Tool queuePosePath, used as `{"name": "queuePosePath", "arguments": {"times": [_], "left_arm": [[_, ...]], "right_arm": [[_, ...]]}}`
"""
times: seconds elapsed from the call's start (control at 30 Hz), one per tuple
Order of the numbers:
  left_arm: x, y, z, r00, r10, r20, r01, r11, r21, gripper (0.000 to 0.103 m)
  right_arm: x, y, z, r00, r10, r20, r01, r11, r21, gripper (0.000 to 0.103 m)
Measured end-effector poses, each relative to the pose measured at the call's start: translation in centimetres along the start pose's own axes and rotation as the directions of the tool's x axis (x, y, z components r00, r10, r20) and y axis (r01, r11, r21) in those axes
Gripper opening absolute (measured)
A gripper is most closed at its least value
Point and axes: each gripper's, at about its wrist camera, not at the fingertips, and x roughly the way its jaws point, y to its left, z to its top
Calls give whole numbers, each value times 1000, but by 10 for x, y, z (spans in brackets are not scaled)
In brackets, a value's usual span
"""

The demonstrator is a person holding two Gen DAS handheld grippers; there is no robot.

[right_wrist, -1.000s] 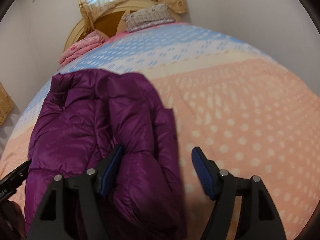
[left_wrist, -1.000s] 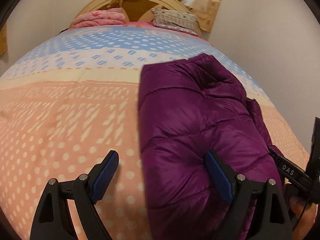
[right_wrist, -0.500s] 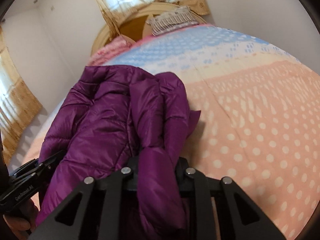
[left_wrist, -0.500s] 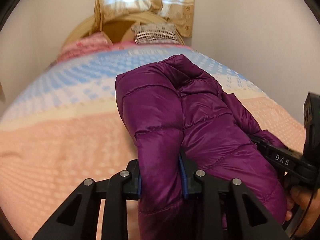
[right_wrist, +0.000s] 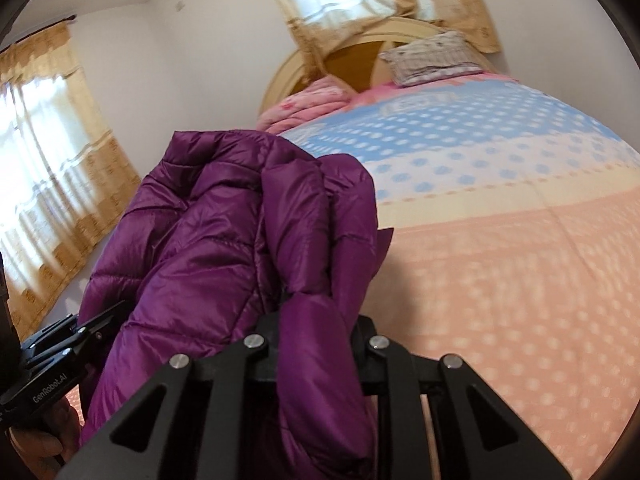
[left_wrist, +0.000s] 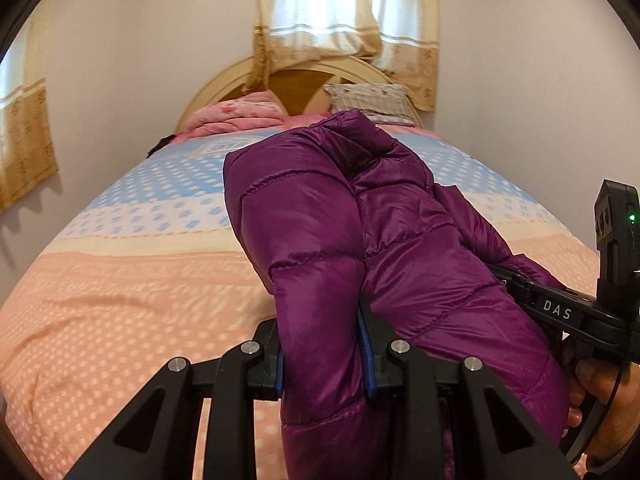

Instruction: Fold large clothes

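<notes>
A purple puffer jacket [left_wrist: 380, 232] is bunched lengthwise and lifted at its near end above the bed. My left gripper [left_wrist: 323, 354] is shut on the jacket's near left edge, with the padded fabric squeezed between its blue pads. My right gripper [right_wrist: 316, 344] is shut on the near right edge of the same purple puffer jacket [right_wrist: 224, 232], a fold bulging out between its fingers. Each view shows the other gripper at its side, held by a hand. The jacket's far end trails toward the pillows.
The bed [left_wrist: 120, 280] carries a dotted cover in peach, cream and blue bands. A folded pink blanket [left_wrist: 236, 114] and a striped pillow [left_wrist: 372, 98] lie by the curved headboard. Curtained windows stand behind the bed and on the left wall [right_wrist: 44, 160]. A white wall runs close along the right side.
Both grippers went from open over the jacket's near end to shut on it, then rose, lifting the near end off the bed and tipping both views up toward the headboard.
</notes>
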Motion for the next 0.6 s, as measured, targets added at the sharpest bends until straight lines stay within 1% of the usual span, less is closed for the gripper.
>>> {"name": "queuePosePath", "arguments": {"times": [0.13,0.33,0.37,0.6], "left_arm": [[-6,22,-4,999,33,6,-33,999,-28,29],[-10,43,-11,998,58,9,-58,996,-68,29],[-5,45,-7,998,62,9,-61,996,-72,29],[-4,61,-13,997,75,2,-75,993,-97,28]], "right_arm": [[15,20,3,999,29,-16,-29,999,-36,21],[30,41,2,998,54,-43,-58,995,-77,21],[31,43,2,997,56,-47,-60,995,-82,21],[42,56,-3,995,66,-76,-74,992,-107,21]]}}
